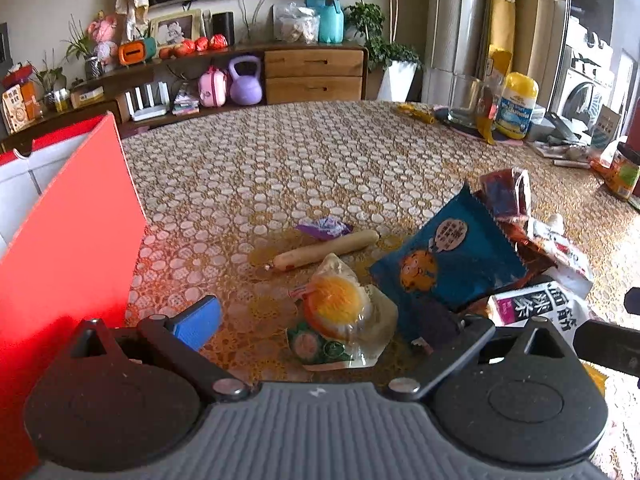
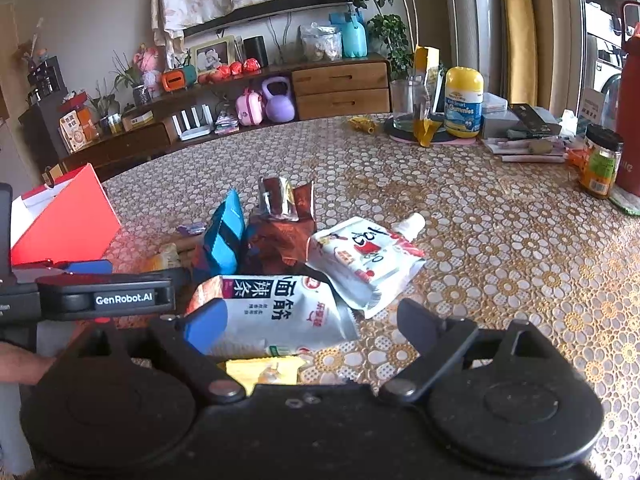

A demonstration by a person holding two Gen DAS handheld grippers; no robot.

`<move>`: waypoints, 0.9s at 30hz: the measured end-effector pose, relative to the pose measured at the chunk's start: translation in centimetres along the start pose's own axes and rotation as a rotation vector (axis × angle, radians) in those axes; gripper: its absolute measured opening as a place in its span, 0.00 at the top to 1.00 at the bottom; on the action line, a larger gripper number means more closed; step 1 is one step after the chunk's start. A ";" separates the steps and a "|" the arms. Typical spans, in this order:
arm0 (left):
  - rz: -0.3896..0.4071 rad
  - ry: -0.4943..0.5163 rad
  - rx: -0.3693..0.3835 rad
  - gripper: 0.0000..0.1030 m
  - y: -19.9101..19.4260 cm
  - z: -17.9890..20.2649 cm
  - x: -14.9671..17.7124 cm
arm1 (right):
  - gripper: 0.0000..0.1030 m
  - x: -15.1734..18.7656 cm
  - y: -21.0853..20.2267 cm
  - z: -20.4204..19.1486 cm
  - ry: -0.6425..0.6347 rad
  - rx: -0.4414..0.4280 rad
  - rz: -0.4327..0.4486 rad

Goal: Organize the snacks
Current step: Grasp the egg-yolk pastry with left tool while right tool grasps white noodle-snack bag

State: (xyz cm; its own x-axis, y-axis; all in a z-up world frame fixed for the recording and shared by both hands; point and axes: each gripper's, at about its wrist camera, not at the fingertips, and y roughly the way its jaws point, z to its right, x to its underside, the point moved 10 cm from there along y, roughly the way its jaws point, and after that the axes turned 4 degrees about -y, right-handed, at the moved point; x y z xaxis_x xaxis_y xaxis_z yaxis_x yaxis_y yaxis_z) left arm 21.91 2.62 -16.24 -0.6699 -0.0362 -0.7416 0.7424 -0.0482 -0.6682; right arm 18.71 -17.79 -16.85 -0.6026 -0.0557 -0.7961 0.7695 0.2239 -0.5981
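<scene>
Snacks: clear crinkly plastic jelly packet [image 1: 344, 316] beside red cardboard box [image 1: 72, 240], light, slippery, edge-gripped; both tongs released, empty.

Hidden and cut-off things

The red box [image 1: 68, 240] runs off at nine o'clock; the blue packet [image 1: 448, 264] covers the brown wrapper [image 1: 516, 216]; the yellow packet [image 2: 260, 372] hides beneath the right tongs [image 2: 312, 324].

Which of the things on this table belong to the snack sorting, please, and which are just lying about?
Job:
sausage
jelly cup
blue packet
white packet
pouch
brown packet
red box

Lying about:
glass
gummies bottle
jar
red flask
kettlebell
</scene>
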 end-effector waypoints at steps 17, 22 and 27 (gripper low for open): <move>-0.016 0.055 0.035 0.48 0.7 1.2 0.7 | 0.11 0.6 1.8 -0.5 0.022 -0.014 -0.025; -0.011 0.056 0.040 0.49 0.7 1.1 0.7 | 0.21 0.8 2.7 -0.9 0.032 -0.028 -0.040; -0.009 0.065 0.043 0.49 0.6 1.0 0.8 | 0.31 1.0 3.2 -0.9 0.073 -0.042 -0.042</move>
State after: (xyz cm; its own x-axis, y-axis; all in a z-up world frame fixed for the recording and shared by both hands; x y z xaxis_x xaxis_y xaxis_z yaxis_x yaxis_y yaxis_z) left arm 21.82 1.54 -17.12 -0.6733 0.0297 -0.7387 0.7342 -0.0911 -0.6728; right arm 20.40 -16.24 -19.48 -0.6488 0.0049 -0.7610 0.7349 0.2637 -0.6248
